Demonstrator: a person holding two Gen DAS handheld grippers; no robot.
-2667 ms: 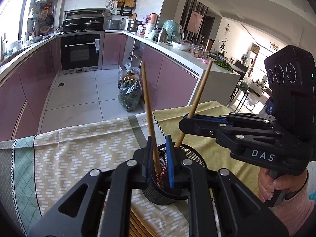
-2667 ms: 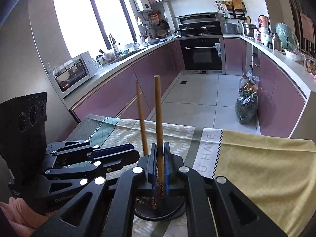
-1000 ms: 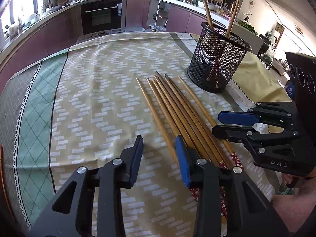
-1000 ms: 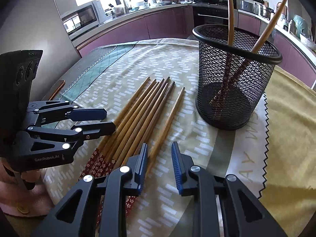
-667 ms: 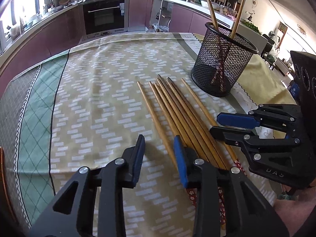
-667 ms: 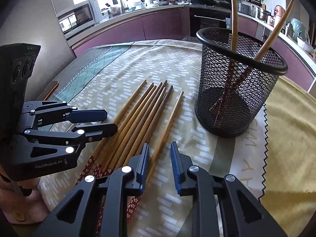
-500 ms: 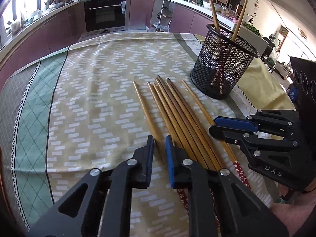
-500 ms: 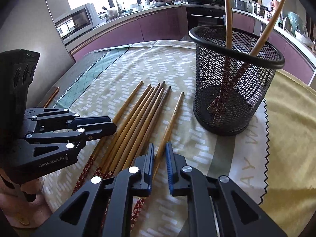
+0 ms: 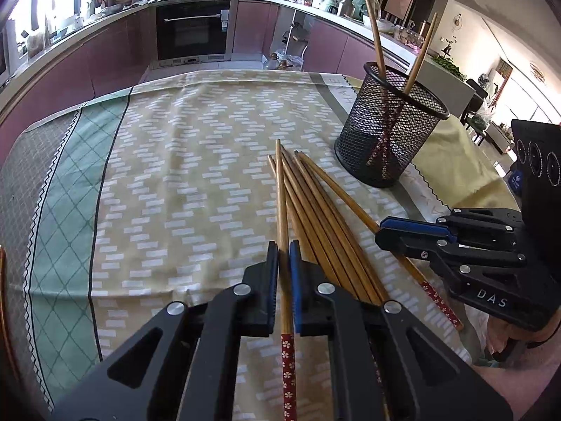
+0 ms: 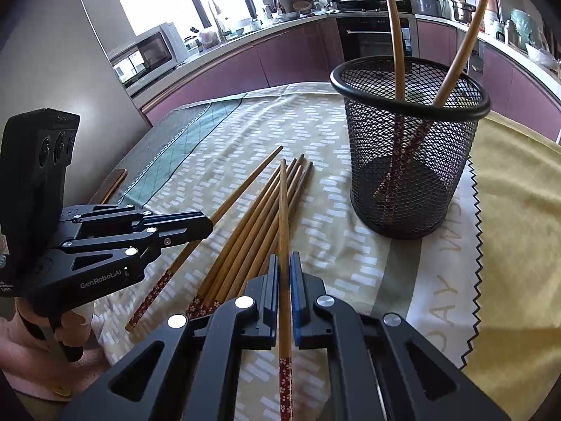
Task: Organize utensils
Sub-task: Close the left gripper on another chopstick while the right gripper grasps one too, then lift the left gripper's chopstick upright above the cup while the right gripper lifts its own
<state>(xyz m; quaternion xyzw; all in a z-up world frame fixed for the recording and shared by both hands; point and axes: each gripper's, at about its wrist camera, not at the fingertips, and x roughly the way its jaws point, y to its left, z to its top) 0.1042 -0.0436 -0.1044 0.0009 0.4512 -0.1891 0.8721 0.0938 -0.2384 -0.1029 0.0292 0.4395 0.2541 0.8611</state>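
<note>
Now both tongs are low over the tabletop (image 9: 157,161), pointing forward, each closed on one chopstick. The left tongs (image 9: 284,256) pinch the left chopstick (image 9: 281,203) between the blue pads, and its red flowered end sticks out backward under the camera. The right tongs (image 10: 284,266) grip the right chopstick (image 10: 283,217) in the same way, its thin tip pointing ahead. In the left wrist view the right tongs appear at the right side, and a part of the person's right hand (image 9: 505,336) is under them.

Between the two tongs lies the bundle of loose chopsticks (image 10: 245,231), close together, brown wood with red patterned ends toward the person. Ahead and to the right of both tongs stands the black mesh holder (image 10: 410,147), upright on the tablecloth (image 10: 508,210). Two chopsticks (image 10: 394,28) already stand in it, leaning apart, red ends down.

On the right tongs I read "DAS", and on the left tongs "GenRobot.AI". The tablecloth has printed letters near the holder, only partly readable.
</note>
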